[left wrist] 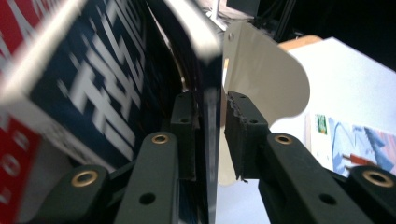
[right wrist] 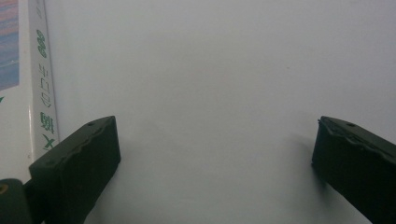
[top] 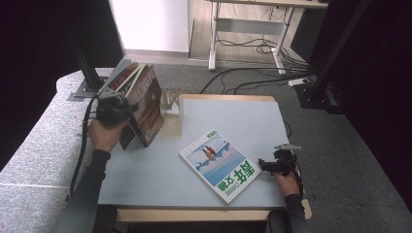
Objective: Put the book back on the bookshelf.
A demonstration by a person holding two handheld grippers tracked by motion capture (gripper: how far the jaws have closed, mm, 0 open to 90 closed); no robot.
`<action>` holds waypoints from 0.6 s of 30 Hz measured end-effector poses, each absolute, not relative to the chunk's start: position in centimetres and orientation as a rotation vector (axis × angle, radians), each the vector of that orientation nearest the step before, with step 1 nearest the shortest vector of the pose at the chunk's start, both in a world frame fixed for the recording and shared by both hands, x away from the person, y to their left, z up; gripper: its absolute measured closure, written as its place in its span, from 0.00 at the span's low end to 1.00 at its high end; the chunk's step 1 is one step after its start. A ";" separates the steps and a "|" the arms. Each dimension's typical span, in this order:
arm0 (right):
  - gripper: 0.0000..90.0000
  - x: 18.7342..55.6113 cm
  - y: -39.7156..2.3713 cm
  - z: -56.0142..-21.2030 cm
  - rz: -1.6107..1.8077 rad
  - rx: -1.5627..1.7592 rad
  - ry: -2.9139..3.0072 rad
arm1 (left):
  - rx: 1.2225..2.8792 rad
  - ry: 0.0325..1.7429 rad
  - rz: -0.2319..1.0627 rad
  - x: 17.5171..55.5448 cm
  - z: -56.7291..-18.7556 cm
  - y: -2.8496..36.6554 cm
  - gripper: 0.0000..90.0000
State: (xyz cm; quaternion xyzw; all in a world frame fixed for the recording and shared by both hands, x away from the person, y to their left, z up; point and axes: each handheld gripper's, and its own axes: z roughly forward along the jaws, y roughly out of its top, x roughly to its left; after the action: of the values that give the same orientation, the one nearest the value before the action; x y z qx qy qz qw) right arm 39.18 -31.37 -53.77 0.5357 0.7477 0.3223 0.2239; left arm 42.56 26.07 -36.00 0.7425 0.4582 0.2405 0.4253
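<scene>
Nearest to me, my right gripper (top: 262, 164) rests low on the grey table (top: 145, 179) with its jaws spread wide and nothing between them; in the right gripper view I see only bare tabletop there. Just beside it lies a flat magazine (top: 220, 165), turned at an angle, its near corner close to the left jaw. I judge I keep this hand parked here so it is ready for that magazine next. On the cover I read green Chinese characters, and they seem to me 青年文摘, with a picture of a small boat on water; the smaller print is too small to tell.

Farther, at the left edge, my left gripper (top: 127, 108) pinches the edge of a standing magazine (top: 148, 104) whose covers splay like a tent. In the left gripper view the left pad (left wrist: 187, 122) touches the dark cover, and the right pad stands a little off. I think I hold it upright to put it beside the pale bookstand (top: 171, 108) just behind. Its cover is red and blue with big white letters, but they are blurred
</scene>
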 end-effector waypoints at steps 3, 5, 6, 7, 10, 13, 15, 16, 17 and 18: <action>0.01 39.2 -31.4 -53.8 0.889 1.478 2.064 | 1.883 1.152 0.626 42.5 -36.8 25.8 0.88; 0.01 39.2 -31.4 -53.8 0.889 1.478 2.064 | 1.866 1.157 0.628 42.6 -36.9 25.7 0.90; 0.01 39.2 -31.4 -53.8 0.889 1.478 2.064 | 1.864 1.156 0.625 42.6 -36.9 25.7 0.91; 0.01 39.2 -31.4 -53.8 0.889 1.478 2.064 | 1.862 1.157 0.626 42.7 -37.0 25.6 0.91; 0.01 39.2 -31.4 -53.8 0.889 1.478 2.064 | 1.857 1.160 0.634 42.9 -37.0 25.5 0.92; 0.01 39.2 -31.4 -53.8 0.889 1.478 2.064 | 1.845 1.166 0.634 43.1 -37.1 25.4 0.92; 0.01 39.2 -31.4 -53.8 0.889 1.478 2.064 | 1.846 1.163 0.638 43.1 -37.1 25.3 0.91; 0.01 39.2 -31.4 -53.8 0.889 1.478 2.064 | 1.848 1.162 0.639 43.0 -37.1 25.3 0.91; 0.01 39.2 -31.4 -53.8 0.889 1.478 2.064 | 1.850 1.161 0.640 43.0 -37.1 25.3 0.91; 0.01 39.2 -31.4 -53.8 0.889 1.477 2.064 | 1.852 1.160 0.636 43.0 -37.1 25.3 0.90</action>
State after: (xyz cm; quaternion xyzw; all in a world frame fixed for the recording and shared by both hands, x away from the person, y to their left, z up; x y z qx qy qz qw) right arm 39.18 -31.38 -53.77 0.5353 0.7479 0.3222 0.2240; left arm 42.99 25.34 -37.05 0.7387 0.4626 0.2538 0.4193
